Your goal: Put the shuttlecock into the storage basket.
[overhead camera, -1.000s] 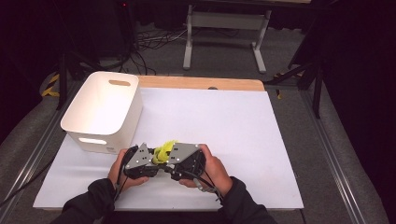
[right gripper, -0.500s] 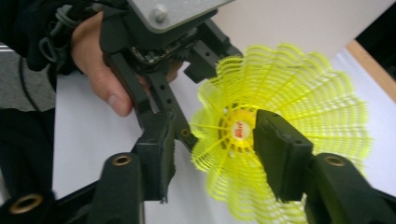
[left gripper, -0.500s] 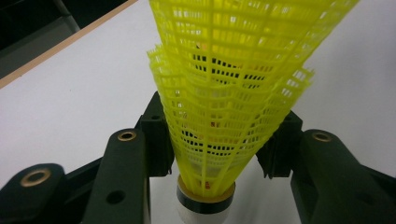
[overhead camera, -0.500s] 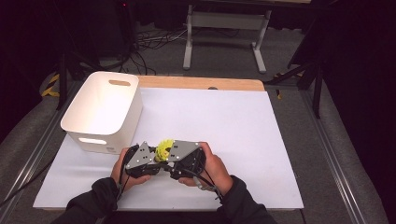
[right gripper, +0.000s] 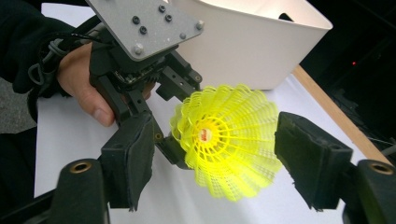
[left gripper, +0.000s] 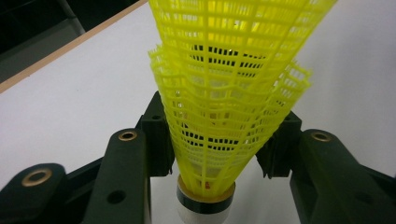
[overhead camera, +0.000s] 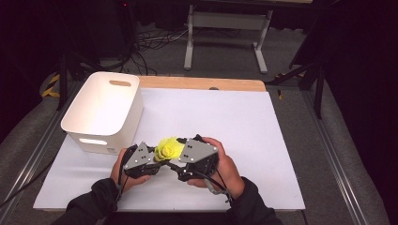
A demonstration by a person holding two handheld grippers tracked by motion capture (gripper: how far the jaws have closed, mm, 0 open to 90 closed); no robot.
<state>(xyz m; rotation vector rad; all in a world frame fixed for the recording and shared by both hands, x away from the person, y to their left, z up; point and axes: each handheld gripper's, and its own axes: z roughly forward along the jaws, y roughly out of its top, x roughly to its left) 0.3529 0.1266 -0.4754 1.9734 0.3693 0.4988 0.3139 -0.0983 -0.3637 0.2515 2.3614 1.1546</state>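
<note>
Shuttlecock: yellow plastic mesh shuttlecock (overhead camera: 168, 148) with a white cork base ringed in black is hanging just above the white table sheet (overhead camera: 281, 140), near the front edge and between the two grippers; in the left gripper view (left gripper: 224, 116) its skirt is flaring up and away from the jaws.

White bin: white plastic tub with cut-out handles (overhead camera: 104, 111) is sitting on the left of the sheet, just beyond the left gripper, apparently holding nothing yet and looking like the likely drop place.

Left gripper: black two-jaw left gripper (overhead camera: 152, 158) is pinching the lower skirt just above the cork, with its pads (left gripper: 156, 135) pressing on both sides of the mesh and the jaws standing half closed.

Right gripper: black right gripper (overhead camera: 176, 161) is facing the open skirt head-on; its jaws have just been opening and are standing wide. In the right gripper view the skirt (right gripper: 229, 140) is lying between the pads, with the left pad (right gripper: 128, 154) close to the mesh and the right pad clear of it.

Doing it well: left hand should be keeping a light, even squeeze so the mesh is not buckling.

Clearing: right hand should be drawing straight back so neither pad is snagging the rim.

Watch: any tug on the skirt is risking twisting the shuttlecock in the left grip.
</note>
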